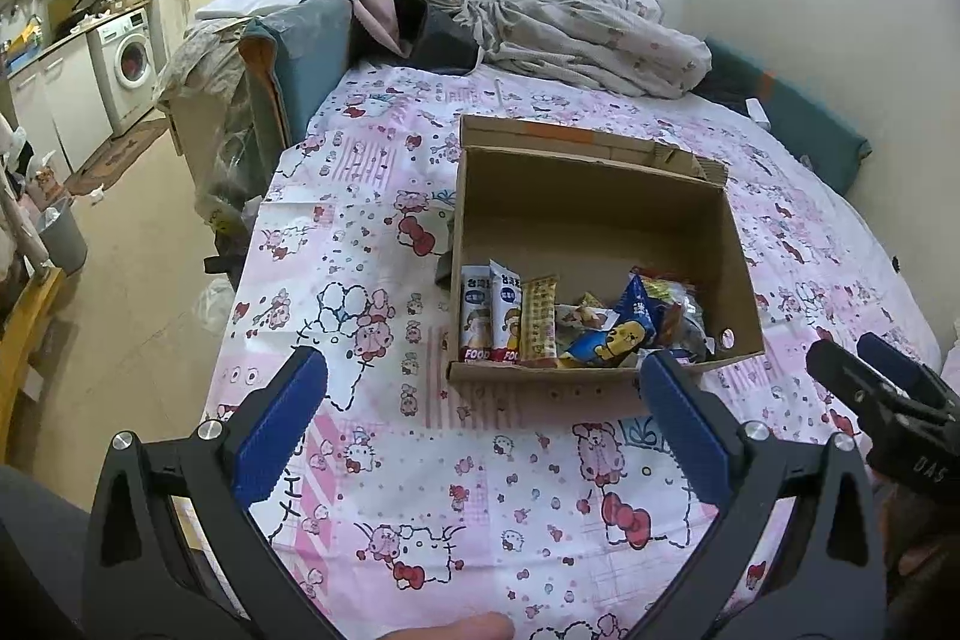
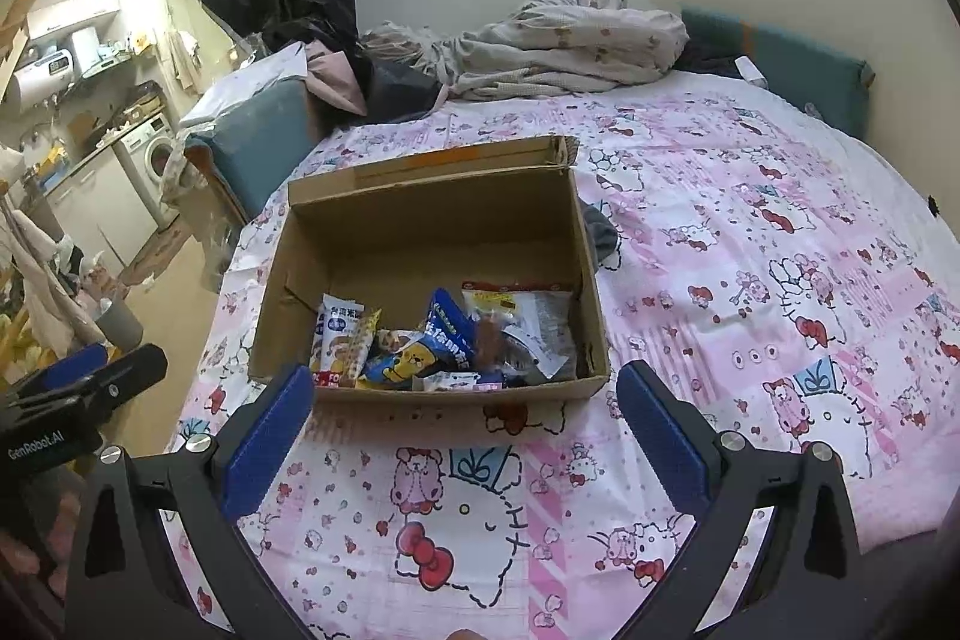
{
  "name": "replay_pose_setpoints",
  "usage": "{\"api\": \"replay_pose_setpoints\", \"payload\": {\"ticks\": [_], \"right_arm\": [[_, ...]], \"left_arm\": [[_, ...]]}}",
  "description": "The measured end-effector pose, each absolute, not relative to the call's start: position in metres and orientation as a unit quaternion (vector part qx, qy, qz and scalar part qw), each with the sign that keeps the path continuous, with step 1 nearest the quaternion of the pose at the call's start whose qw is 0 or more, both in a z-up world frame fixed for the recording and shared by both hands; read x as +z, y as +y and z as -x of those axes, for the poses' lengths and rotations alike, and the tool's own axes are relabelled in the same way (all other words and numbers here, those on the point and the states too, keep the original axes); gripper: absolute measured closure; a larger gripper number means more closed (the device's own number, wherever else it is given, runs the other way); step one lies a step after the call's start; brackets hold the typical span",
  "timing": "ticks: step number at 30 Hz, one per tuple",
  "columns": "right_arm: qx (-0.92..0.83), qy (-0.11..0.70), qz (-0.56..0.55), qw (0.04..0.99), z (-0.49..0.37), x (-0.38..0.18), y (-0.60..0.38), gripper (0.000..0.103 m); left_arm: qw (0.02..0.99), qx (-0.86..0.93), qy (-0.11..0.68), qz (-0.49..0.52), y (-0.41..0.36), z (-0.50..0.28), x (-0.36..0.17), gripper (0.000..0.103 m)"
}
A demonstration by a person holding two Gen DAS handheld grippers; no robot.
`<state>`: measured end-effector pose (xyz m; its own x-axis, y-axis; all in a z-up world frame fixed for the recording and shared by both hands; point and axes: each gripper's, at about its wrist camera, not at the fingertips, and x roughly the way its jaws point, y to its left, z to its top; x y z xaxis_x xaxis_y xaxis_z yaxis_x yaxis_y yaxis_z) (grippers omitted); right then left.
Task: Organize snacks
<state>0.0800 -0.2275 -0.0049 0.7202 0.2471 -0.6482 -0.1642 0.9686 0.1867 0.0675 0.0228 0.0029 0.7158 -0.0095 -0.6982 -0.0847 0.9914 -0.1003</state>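
Both the left gripper [image 1: 480,394] and the right gripper [image 2: 465,400] hang with fingers spread wide, holding nothing. Just ahead of them on the bed [image 2: 750,250], the snacks [image 2: 444,346] already lie inside the cardboard box [image 2: 420,214], heaped at its near end. That fits sorting either finished or about to start.
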Motion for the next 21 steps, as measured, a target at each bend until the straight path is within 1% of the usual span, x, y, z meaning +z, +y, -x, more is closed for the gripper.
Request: {"api": "replay_pose_setpoints", "payload": {"ticks": [21], "right_arm": [[0.110, 0.353, -0.055, 0.927, -0.0800, -0.0027, -0.2273, 0.000]], "left_arm": [[0.926, 0.015, 0.375, 0.051, 0.0158, -0.0675, 0.0033, 0.000]]}}
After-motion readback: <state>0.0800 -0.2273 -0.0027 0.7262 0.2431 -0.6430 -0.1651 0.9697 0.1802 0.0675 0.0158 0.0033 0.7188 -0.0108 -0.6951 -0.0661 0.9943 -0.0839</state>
